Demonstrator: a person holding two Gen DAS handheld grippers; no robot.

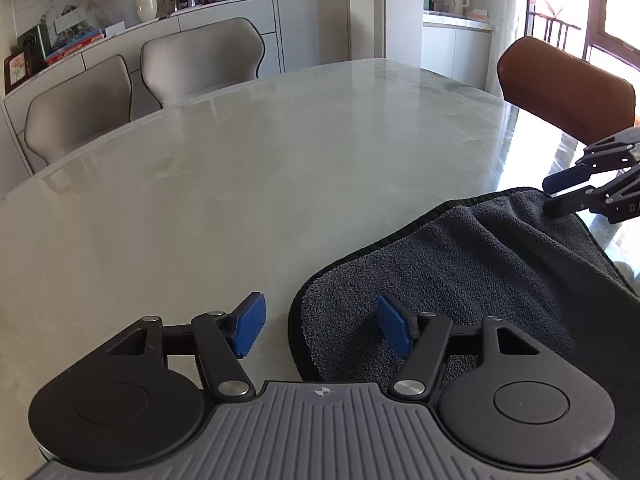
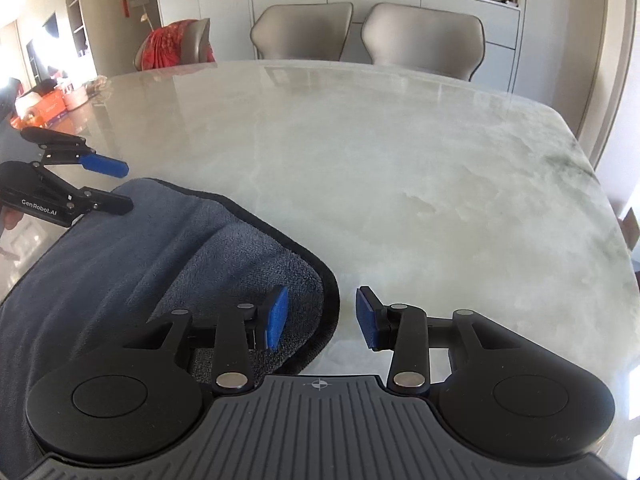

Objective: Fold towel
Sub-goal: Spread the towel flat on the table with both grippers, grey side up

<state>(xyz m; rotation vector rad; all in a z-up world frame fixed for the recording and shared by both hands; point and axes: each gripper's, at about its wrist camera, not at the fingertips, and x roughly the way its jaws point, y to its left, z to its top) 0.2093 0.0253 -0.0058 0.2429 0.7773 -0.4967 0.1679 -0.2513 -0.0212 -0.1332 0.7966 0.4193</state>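
A dark grey towel [image 1: 480, 272] with a black hem lies rumpled on the marble table [image 1: 240, 168], near the front edge. My left gripper [image 1: 318, 326] is open and straddles the towel's left corner, one blue pad over the table, the other over the cloth. In the right wrist view the towel [image 2: 168, 248] lies at the lower left. My right gripper [image 2: 322, 318] is open over its right corner. Each gripper also shows in the other's view: the right gripper [image 1: 550, 196] and the left gripper [image 2: 126, 186], both open at the towel's corners.
Two grey chairs [image 2: 368, 36] stand at the table's [image 2: 400, 160] far side before a white sideboard. A brown chair [image 1: 568, 84] stands at the right end, and a chair with a red cloth [image 2: 176, 42] at the left end.
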